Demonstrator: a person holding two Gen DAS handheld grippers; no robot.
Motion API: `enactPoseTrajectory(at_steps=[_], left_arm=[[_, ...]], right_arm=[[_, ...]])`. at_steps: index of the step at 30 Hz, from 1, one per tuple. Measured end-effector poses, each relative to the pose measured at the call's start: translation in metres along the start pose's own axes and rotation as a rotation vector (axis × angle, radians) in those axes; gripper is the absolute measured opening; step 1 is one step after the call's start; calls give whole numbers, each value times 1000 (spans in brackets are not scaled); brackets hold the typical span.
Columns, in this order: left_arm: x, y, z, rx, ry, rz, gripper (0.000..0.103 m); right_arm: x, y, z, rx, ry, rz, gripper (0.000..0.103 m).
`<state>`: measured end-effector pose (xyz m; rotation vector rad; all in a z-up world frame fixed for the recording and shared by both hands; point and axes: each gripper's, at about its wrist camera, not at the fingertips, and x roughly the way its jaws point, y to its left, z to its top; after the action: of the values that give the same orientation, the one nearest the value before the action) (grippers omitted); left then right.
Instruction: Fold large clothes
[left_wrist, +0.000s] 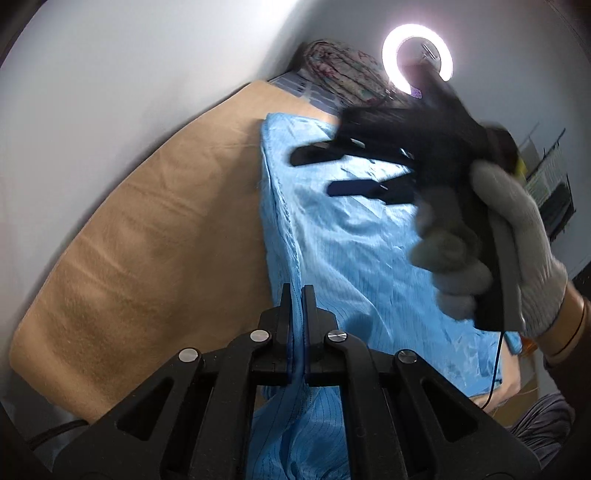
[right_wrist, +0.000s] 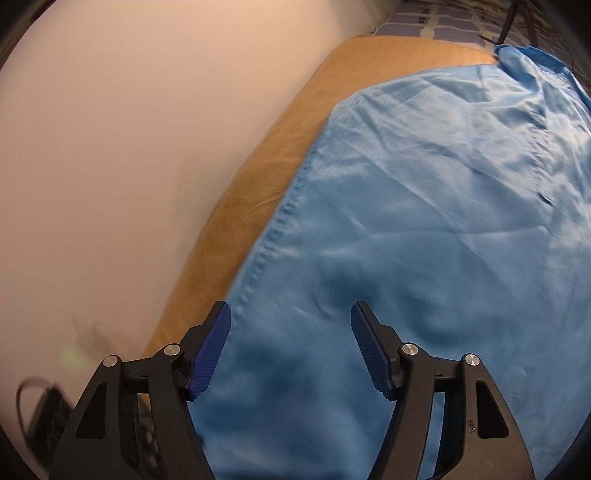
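Blue, thin and faintly pinstriped, the garment (left_wrist: 354, 251) lies spread over a tan blanket (left_wrist: 147, 236) on what looks like a bed set against a pale wall (left_wrist: 110, 74). Its cloth is creased all over, with a stitched hem running along the edge that faces the wall. In the right wrist view the same garment (right_wrist: 424, 221) fills most of the picture, smooth but rippled, its far corner bunched up near a checked blue sheet (right_wrist: 436, 18).

The left hand-held gripper (left_wrist: 297, 295) has its jaws pressed together on the near edge of the garment, a fold of blue cloth pinched between the pads and hanging down below them. The right hand-held gripper (right_wrist: 290, 314) stands with its jaws apart above the cloth, nothing between its ribbed blue pads (right_wrist: 210, 354). Seen from the left wrist, that right hand-held gripper (left_wrist: 317, 173) is blurred by motion, held by a hand in a grey knitted glove (left_wrist: 495, 251), with a thin cable trailing down from it.

A ring light (left_wrist: 417, 59) glares at the far end, washing out what is around it. Below it a patterned bundle of bedding (left_wrist: 343, 70) is only partly visible. Dark shapes at the right edge of the left wrist view and at the lower left of the right wrist view are too blurred and cut off to name.
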<state>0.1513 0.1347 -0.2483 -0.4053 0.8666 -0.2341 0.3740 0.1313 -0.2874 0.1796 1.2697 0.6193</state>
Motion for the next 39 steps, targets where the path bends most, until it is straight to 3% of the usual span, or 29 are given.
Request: enactPoseTrajectory(at_steps=[7, 8, 9, 11, 12, 23, 26, 30, 34, 39], left_arm=[[4, -14, 0, 40, 7, 8, 0], [4, -17, 0, 49, 6, 10, 0], [4, -20, 1, 63, 5, 15, 0], [3, -26, 1, 90, 5, 20, 0], [4, -31, 2, 101, 5, 22, 0], [7, -91, -1, 262, -1, 8, 0], [8, -108, -5, 302, 26, -32, 0], [4, -125, -9, 327, 67, -97, 0], [-18, -119, -11, 296, 55, -142, 10], [-23, -86, -5, 224, 54, -110, 10]], right_arm=[[28, 36, 4, -82, 48, -155, 67], [30, 38, 4, -92, 46, -173, 63], [32, 40, 4, -100, 47, -193, 56], [37, 38, 3, -86, 62, -192, 12], [38, 36, 0, -64, 61, -177, 5], [-42, -14, -18, 35, -124, 30, 1], [-58, -34, -20, 95, -175, 91, 1], [-97, -85, -47, 186, -260, 150, 1], [-111, -137, -75, 314, -287, 174, 1], [-103, -177, -106, 384, -261, 124, 1]])
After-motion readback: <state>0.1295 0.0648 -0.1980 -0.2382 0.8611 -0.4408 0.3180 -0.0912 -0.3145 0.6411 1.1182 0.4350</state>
